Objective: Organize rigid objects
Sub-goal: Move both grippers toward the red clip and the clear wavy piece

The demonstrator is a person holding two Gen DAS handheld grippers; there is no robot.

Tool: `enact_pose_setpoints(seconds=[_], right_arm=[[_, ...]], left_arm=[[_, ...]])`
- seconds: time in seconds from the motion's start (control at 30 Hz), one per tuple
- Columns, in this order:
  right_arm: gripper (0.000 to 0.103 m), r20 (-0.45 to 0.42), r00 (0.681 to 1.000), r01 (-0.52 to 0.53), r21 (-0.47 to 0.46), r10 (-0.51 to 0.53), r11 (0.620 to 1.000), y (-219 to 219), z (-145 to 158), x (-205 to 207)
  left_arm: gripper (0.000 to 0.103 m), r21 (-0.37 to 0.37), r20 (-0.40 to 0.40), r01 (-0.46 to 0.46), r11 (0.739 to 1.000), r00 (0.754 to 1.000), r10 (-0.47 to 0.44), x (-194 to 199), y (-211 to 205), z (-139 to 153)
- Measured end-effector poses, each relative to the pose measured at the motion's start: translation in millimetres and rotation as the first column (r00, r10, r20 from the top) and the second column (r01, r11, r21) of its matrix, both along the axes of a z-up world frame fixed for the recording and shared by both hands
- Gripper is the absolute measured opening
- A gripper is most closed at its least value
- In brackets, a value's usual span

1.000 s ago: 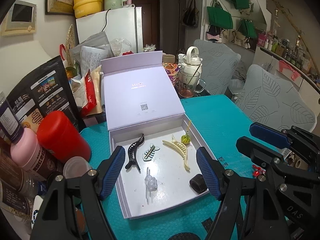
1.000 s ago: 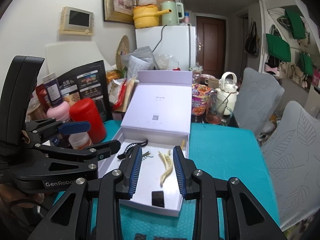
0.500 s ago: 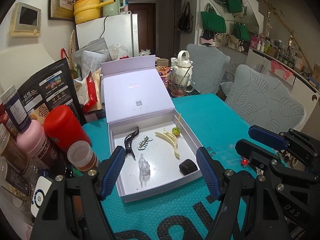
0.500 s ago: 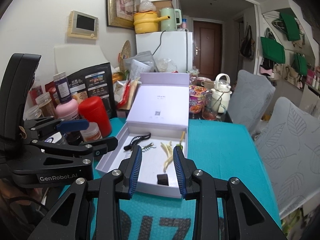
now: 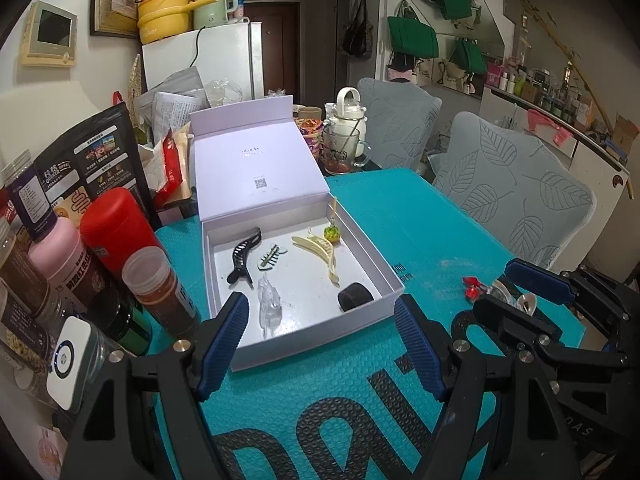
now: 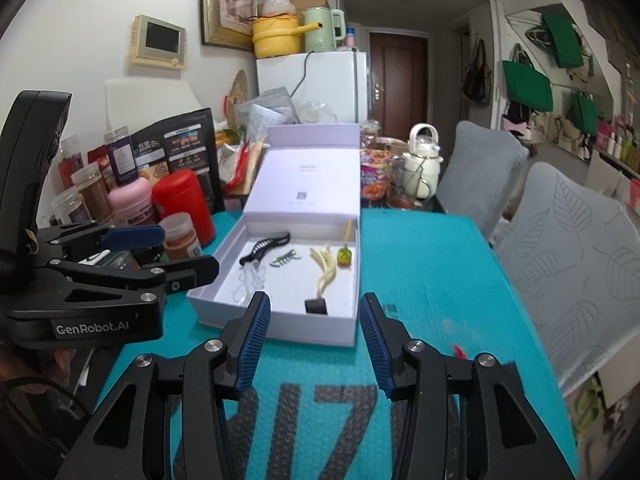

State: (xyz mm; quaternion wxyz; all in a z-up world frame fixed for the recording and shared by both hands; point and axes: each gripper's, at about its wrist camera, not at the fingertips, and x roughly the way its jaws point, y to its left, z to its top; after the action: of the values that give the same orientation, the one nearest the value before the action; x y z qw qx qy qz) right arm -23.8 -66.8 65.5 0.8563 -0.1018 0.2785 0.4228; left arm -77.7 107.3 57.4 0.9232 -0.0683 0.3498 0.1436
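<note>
Both claws, left claw (image 5: 320, 340) and right claw (image 6: 312, 344), hang apart and empty; the red clip (image 5: 472, 286) lies on the worktop (image 5: 420, 220) outside the white box (image 5: 384, 276); approach it low, right claw straddling it

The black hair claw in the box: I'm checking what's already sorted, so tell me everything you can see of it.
The black hair claw is a long, curved, glossy clip that looks like plastic, with teeth along one edge. It lies flat on the floor of the open white box, in the far left part, beside the small fishbone-shaped clip. No gripper touches it.
</note>
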Motion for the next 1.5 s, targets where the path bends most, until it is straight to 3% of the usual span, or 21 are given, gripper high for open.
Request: enact_pose_setpoints(seconds=[0.53, 1.0, 1.33, 1.5], right_arm=[[0.048, -0.052, 0.986, 0.158, -0.047, -0.161, 0.986, -60, -33, 0], [0.048, -0.079, 0.947, 0.306, -0.065, -0.311, 0.950, -115, -51, 20], [0.050, -0.119, 0.917, 0.373, -0.079, -0.380, 0.925, -140, -69, 43], [0.060, -0.142, 0.905, 0.390, -0.092, -0.400, 0.916, -143, -82, 57]], left_arm=[[0.075, -0.048, -0.043, 0.180, 0.983, 0.982, -0.182, 18, -59, -29], [0.075, -0.111, -0.061, 0.311, 0.944, 0.946, -0.318, 57, -103, -50], [0.075, -0.106, -0.085, 0.356, 0.929, 0.927, -0.365, 91, -124, -66], [0.075, -0.089, -0.114, 0.382, 0.920, 0.914, -0.390, 111, -130, -77]])
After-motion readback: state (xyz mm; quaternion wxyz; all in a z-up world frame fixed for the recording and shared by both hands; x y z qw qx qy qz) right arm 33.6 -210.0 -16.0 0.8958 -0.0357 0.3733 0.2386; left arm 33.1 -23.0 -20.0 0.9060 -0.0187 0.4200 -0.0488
